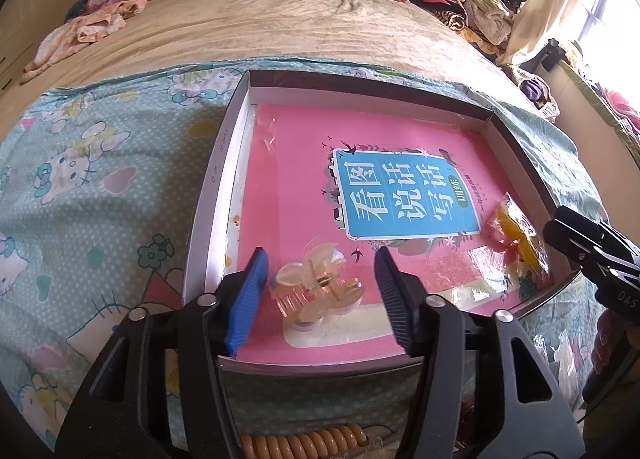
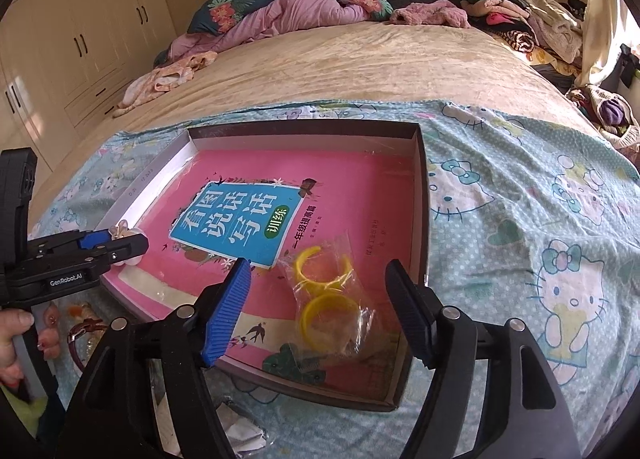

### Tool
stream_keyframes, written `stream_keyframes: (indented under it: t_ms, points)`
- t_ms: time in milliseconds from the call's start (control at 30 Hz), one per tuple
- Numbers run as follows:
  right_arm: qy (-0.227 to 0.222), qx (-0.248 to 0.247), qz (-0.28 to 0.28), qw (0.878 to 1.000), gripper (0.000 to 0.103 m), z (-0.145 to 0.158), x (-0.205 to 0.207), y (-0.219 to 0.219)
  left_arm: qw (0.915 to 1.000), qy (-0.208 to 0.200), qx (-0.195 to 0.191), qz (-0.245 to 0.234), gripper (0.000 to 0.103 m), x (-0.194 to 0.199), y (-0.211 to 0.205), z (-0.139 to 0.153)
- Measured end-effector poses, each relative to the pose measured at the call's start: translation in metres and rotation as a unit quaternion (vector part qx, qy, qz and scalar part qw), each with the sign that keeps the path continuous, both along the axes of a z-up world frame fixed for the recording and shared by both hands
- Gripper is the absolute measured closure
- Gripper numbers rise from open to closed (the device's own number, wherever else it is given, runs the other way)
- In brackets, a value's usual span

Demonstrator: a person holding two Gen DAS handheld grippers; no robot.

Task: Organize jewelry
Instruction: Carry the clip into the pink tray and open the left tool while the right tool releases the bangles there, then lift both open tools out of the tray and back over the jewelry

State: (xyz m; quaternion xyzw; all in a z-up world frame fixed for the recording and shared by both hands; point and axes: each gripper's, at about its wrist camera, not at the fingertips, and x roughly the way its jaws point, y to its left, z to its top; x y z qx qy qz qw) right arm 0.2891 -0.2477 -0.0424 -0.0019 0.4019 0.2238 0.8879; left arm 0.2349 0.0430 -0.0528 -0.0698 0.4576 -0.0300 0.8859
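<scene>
A shallow cardboard box (image 1: 218,163) (image 2: 420,195) lies on the bed with a pink book (image 1: 304,163) (image 2: 360,187) inside. A clear peach hair claw clip (image 1: 316,287) (image 2: 122,233) rests on the book at the box's near left corner. My left gripper (image 1: 320,295) (image 2: 116,245) is open, its jaws either side of the clip without touching it. A clear bag with yellow rings (image 2: 328,299) (image 1: 518,239) lies at the box's near right. My right gripper (image 2: 320,307) (image 1: 568,227) is open, its jaws straddling the bag.
The box sits on a Hello Kitty sheet (image 1: 88,179) (image 2: 540,219) over a beige blanket (image 2: 340,63). An orange coiled hair tie (image 1: 300,443) and other small items (image 2: 86,327) lie in front of the box. Clothes pile at the bed's far side (image 2: 520,27).
</scene>
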Motion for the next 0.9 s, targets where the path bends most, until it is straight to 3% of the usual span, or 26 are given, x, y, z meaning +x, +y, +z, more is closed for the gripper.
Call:
stream_keyframes:
  t_ms: [333,533,900]
  points:
    - [-0.015,0.028,-0.02,0.999,0.021,0.022,-0.024,-0.03,0.9992,-0.038,-0.001,0.015,0.02,-0.016,0.001,0.028]
    - [-0.027,0.036,-0.019,0.999,0.016,0.035,-0.039,-0.036,0.9976,-0.065,-0.006,0.023,0.01,-0.032,0.001,0.049]
    - [-0.047,0.038,-0.006,0.998,0.014,0.056,-0.067,-0.044,0.9953,-0.091,-0.02,0.027,0.01,-0.058,0.0,0.072]
